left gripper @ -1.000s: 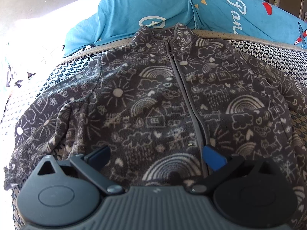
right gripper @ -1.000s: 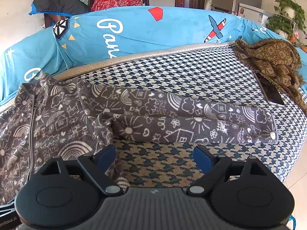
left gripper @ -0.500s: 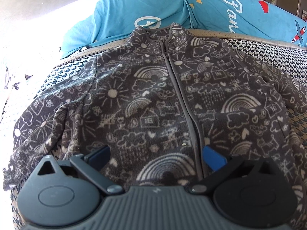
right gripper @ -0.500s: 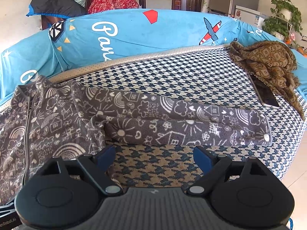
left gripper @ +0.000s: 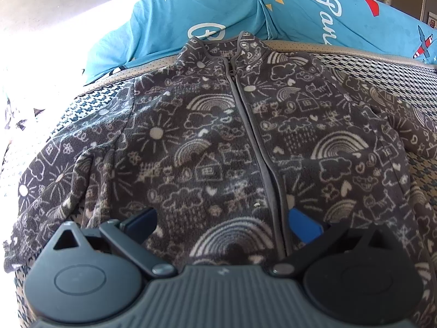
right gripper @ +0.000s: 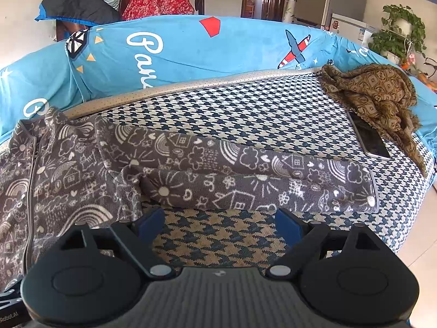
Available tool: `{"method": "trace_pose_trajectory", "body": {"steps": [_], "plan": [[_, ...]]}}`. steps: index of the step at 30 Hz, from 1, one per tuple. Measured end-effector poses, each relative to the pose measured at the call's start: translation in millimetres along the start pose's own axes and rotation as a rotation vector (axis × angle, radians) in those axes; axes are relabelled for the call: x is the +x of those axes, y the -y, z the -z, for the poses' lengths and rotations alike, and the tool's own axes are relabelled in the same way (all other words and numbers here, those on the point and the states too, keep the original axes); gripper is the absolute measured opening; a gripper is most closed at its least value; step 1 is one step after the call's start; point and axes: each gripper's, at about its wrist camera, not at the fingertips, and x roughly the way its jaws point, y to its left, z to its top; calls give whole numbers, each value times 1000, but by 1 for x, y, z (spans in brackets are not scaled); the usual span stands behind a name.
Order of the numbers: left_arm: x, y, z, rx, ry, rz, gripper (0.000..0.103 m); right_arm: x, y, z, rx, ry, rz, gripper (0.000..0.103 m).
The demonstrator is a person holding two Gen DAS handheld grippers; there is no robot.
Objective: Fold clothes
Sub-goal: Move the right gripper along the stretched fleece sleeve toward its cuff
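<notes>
Left wrist view: left gripper [left gripper: 222,222] spread wide, nothing between the pads, hovering over the hem end of the fleece jacket [left gripper: 213,142]. Jacket lies flat, front up, zipped, on the houndstooth seat cover [left gripper: 90,101]; collar at 12 o'clock against the blue backrest cover [left gripper: 191,11], zipper [left gripper: 256,142] runs from 12 down to about 5, passing just inside the right-hand pad. One sleeve trails off toward 8 o'clock. Right wrist view: right gripper [right gripper: 220,222] also spread, empty, over bare seat cover; the other sleeve [right gripper: 245,180] stretches straight out across 12 to 2 o'clock just beyond the fingertips, cuff at 2, jacket body at 9 to 10. Brown patterned cloth [right gripper: 377,93] and a dark flat device [right gripper: 371,136] sit well apart at 1 to 2. Judgement: garment laid out, no fold started yet. Next move likely calls for the right claw to drop forward, pinch the sleeve near the cuff and carry it over the chest; left can pin the body or take its own sleeve.
</notes>
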Motion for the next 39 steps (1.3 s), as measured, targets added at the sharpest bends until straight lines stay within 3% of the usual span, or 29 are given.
{"method": "trace_pose_trajectory", "body": {"steps": [13,26,39], "plan": [[0,3,1,7,-2,2,103,0,3,0,-7,12,24,87],[-1,14,7,55,-54,24,103,0,-1,4,-42,5,35,87],[-4,19,9,53,-76,64,103,7,-8,15,-68,-87,5,87]]}}
